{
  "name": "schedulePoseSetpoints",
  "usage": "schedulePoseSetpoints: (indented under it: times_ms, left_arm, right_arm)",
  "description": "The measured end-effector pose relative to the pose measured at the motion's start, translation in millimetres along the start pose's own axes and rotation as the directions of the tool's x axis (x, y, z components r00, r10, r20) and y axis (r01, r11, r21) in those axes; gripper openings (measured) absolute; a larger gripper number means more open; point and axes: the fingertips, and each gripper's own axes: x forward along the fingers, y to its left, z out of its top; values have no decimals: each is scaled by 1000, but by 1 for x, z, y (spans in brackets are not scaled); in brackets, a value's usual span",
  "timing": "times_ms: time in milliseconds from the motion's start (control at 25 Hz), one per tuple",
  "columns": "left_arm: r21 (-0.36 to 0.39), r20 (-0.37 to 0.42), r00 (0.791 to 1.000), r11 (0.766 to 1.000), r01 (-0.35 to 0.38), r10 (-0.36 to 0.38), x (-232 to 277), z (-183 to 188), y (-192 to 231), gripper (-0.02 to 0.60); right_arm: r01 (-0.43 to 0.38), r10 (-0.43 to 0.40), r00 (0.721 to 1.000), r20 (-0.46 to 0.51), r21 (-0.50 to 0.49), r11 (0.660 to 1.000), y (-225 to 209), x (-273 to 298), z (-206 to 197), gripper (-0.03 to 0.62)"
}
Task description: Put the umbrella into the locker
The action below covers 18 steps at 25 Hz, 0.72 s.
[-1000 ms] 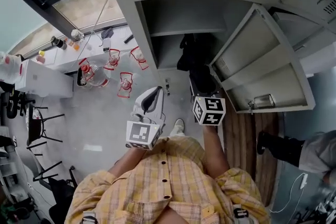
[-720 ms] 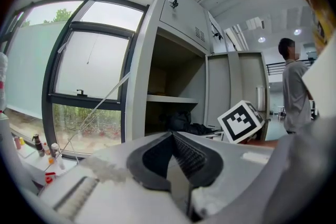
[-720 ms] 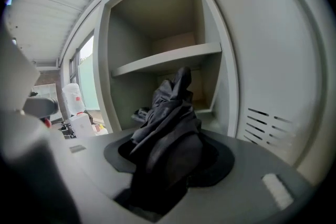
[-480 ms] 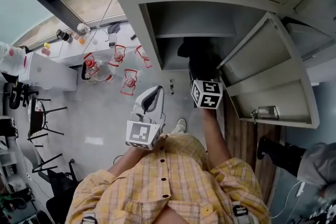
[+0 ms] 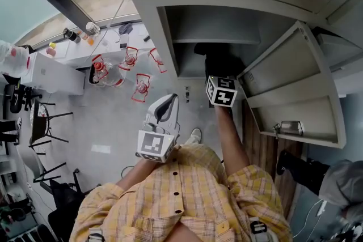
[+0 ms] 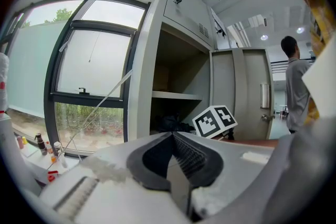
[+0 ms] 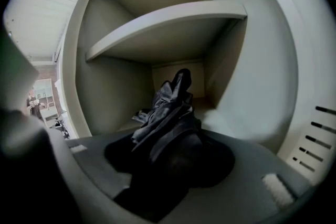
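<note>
Grips the folded black umbrella [image 7: 169,107] in the right gripper [image 7: 168,165], with the jaws held partway apart by the dark fabric bundle pinched between them. Reaches with that gripper into the open grey locker [image 5: 161,37], past its front edge and into the lower compartment. Points the umbrella straight ahead of the jaws toward the back wall, under the shelf [image 7: 168,21] that runs just above them. Cannot tell whether the umbrella's far end touches the locker floor or the back wall. Has the locker door [image 5: 283,85] swung wide open, off to the right of the right gripper. Holds the left gripper [image 5: 164,113] outside the locker, behind and to the left of the right one, well apart from the umbrella. Shows those left jaws pressed together, ribbed pads meeting, with nothing between them. Looks from the left gripper ahead and slightly right onto the locker opening and the right gripper's marker cube [image 6: 215,120], with a large window [image 6: 89,60] to the left.
</note>
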Motion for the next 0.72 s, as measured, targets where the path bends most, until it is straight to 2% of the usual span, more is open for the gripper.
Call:
schedulePoseSetpoints:
  times_ms: [440,640,720]
  left_arm:
    - [10,-5,1000,1000,-10,10,-5,-8,15,-3]
    - [2,-2,1000,1000,2,-2,-7,-8,15,-3]
    - [3,-2,1000,1000,12,-12,-9,-8,13,-3]
  right_arm:
    - [76,-80,994,-81,-53,996,-3,20,-15,235]
    - [40,-42,995,-92,-27,999,1,21,-14,272]
    - [30,-31,996,-84,-16,999,1,19,-13,311]
